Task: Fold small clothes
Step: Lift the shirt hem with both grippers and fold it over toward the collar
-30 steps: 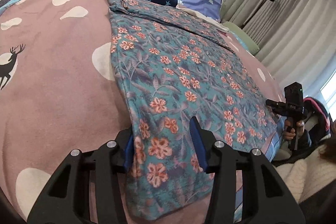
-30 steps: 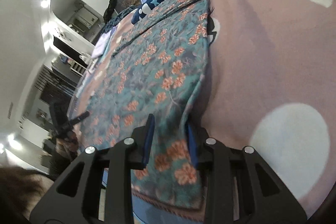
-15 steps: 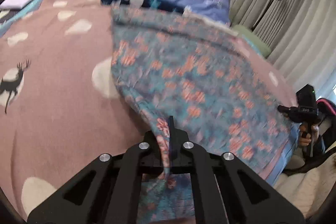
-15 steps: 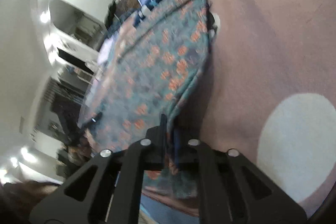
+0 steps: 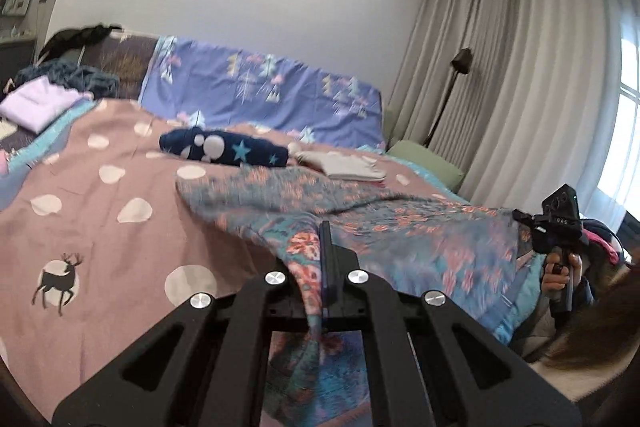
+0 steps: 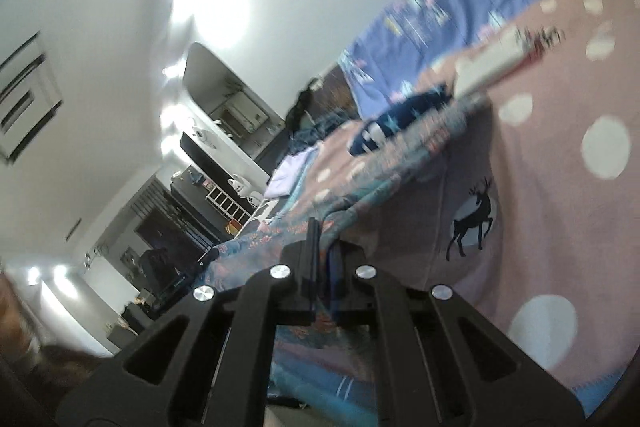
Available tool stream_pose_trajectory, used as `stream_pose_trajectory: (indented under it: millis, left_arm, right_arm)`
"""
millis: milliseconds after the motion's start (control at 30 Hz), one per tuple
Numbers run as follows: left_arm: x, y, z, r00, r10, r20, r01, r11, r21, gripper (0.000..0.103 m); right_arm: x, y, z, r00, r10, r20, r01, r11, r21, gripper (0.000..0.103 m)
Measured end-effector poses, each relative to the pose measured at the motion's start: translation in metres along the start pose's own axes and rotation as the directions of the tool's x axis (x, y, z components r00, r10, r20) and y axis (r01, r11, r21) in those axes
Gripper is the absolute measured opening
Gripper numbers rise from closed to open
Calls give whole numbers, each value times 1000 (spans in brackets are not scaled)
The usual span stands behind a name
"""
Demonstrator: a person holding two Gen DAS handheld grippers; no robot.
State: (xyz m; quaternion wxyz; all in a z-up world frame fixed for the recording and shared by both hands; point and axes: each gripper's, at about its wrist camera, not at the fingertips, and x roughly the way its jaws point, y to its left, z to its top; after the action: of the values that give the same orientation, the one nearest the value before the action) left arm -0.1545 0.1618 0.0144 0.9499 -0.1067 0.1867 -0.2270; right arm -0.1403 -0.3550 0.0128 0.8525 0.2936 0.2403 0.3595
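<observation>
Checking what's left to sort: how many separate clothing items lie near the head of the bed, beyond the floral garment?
3: a navy star-print piece mid-bed, a pale folded item right of it, a lilac one far left. Others may be hidden.

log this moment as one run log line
step: lift near edge | left gripper: shut on floral garment | right gripper: shut on floral garment | far end on bedspread

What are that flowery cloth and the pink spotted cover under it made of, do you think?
The flowery cloth looks like thin, soft woven fabric, maybe cotton: it drapes and creases loosely where the left gripper and right gripper pinch it. The pink spotted cover seems a thicker, matte printed bedding fabric, lying smooth with shallow wrinkles. The exact fibres cannot be told.
</observation>
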Motion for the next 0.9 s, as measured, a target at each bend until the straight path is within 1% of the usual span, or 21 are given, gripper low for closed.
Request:
stream_pose_trajectory:
  millis: [100, 133, 167, 233, 300, 400, 500, 533, 600, 633, 700, 733, 800, 867, 900]
  left_arm:
    - [-14, -15, -10, 1000, 10, -5, -10, 1000, 12, 3]
    - [-11, -18, -14, 1000, 20, -23, -20, 1000, 11, 3]
    - [-6, -19, -18, 999, 22, -38, -22, 1000, 14, 3]
    - [11, -15, -23, 997, 21, -71, -20, 1000, 4, 3]
    - [33, -4, -24, 994, 25, -104, -29, 999, -37, 3]
    - [61, 12, -17, 992, 59, -115, -67, 996, -65, 3]
    - [88, 27, -1, 990, 75, -123, -86, 992, -88, 3]
    - [100, 32, 6, 988, 83, -130, -95, 992, -88, 3]
    - [127, 43, 19, 982, 122, -143, -133, 989, -69, 3]
    - [141, 49, 25, 979, 137, -150, -148, 987, -65, 3]
    - [162, 62, 32, 975, 156, -160, -168, 984, -65, 4]
    - [181, 73, 35, 970, 171, -174, -185, 980, -68, 4]
    - [205, 87, 31, 957, 205, -204, -222, 973, -66, 5]
    - [238, 109, 14, 930, 236, -282, -272, 957, -97, 5]
    - [246, 114, 8, 921, 240, -308, -284, 953, -107, 5]
  right_arm:
    - [-19, 25, -6, 996, -86, -2, 85, 989, -121, 6]
    - [-19, 28, -8, 991, -136, -7, 134, 980, -144, 7]
    - [-13, 25, -9, 988, -155, -15, 151, 978, -143, 7]
    - [3, 7, -9, 985, -165, -47, 160, 982, -99, 7]
    - [26, -20, -6, 982, -173, -73, 172, 985, -19, 7]
    - [51, -48, 6, 975, -215, -60, 217, 976, 36, 7]
    - [74, -64, 24, 969, -243, -45, 245, 968, 46, 6]
    - [88, -73, 36, 963, -267, -43, 268, 962, 41, 6]
    - [107, -83, 51, 955, -293, -45, 294, 955, 34, 6]
    - [124, -91, 62, 950, -308, -49, 310, 950, 27, 6]
    - [141, -103, 72, 943, -327, -61, 329, 944, 28, 6]
    - [154, -112, 77, 938, -337, -76, 340, 940, 28, 6]
    - [175, -130, 79, 918, -379, -113, 384, 923, 22, 6]
    - [198, -152, 73, 885, -434, -167, 442, 897, 11, 6]
    - [204, -160, 68, 873, -452, -184, 461, 888, 8, 6]
